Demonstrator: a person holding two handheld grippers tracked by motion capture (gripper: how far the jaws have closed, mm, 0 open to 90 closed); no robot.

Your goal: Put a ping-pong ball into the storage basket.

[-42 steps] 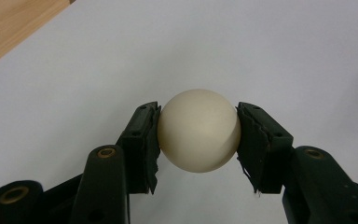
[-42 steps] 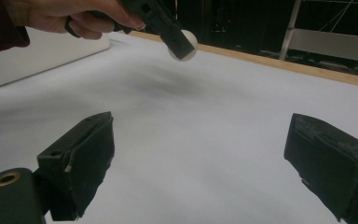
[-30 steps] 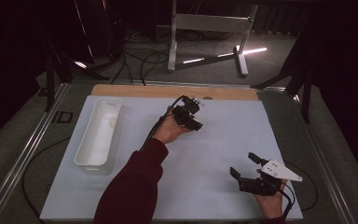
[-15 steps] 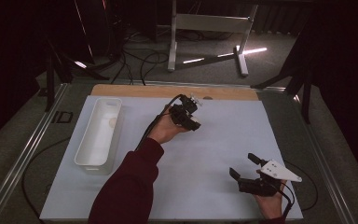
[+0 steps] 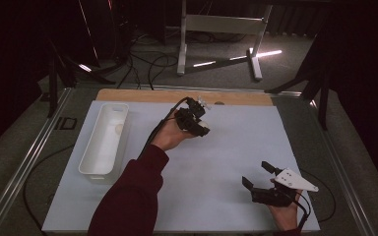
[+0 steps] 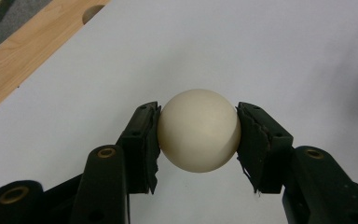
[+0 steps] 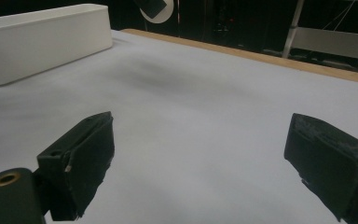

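Care was the point: the left claw (image 6: 198, 135) pinched the cream ball (image 6: 198, 130) above the table (image 5: 226, 147), so steady carrying toward the white bin (image 5: 103, 140) suited; the right claw (image 7: 205, 163) gaped empty.

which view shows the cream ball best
The left gripper view: the smooth cream-white ball sits large and centred, clamped between the left gripper pads. In the high view it is hidden behind that gripper.
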